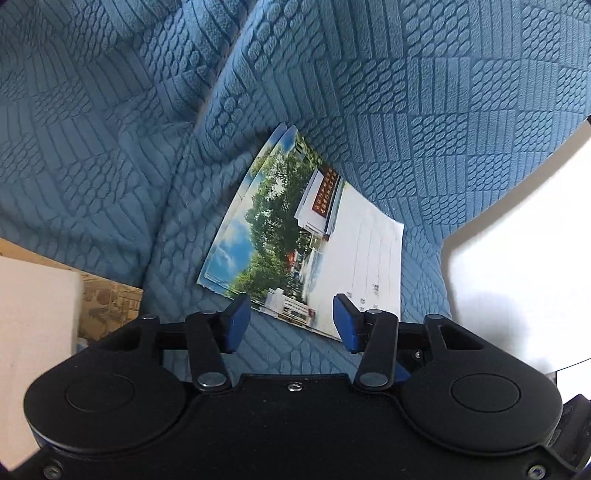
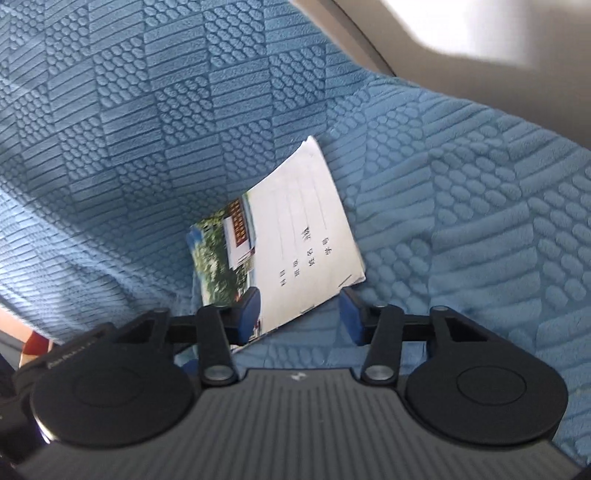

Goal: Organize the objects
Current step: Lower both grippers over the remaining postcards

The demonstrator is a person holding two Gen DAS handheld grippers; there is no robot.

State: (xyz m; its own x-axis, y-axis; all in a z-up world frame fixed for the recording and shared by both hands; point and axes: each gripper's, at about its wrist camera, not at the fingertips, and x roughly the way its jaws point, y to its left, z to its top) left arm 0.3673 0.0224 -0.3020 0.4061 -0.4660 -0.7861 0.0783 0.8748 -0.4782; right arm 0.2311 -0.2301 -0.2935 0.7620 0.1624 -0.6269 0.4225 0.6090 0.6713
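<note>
A small stack of thin notebooks point(image 1: 295, 229) with a photo of trees, sky and a building on the cover lies on a blue textured sofa seat point(image 1: 424, 110). My left gripper point(image 1: 291, 317) is open just in front of the stack's near edge, its blue pads either side of the lower corner, not touching it. In the right wrist view the same notebooks point(image 2: 295, 229) lie on the blue cover point(image 2: 461, 221). My right gripper point(image 2: 299, 314) is open with the stack's near corner between its pads.
A white surface point(image 1: 517, 240) borders the sofa on the right in the left wrist view. A white box point(image 1: 33, 332) and patterned brown floor point(image 1: 107, 299) show at the left. A pale wall point(image 2: 480, 33) shows beyond the sofa back.
</note>
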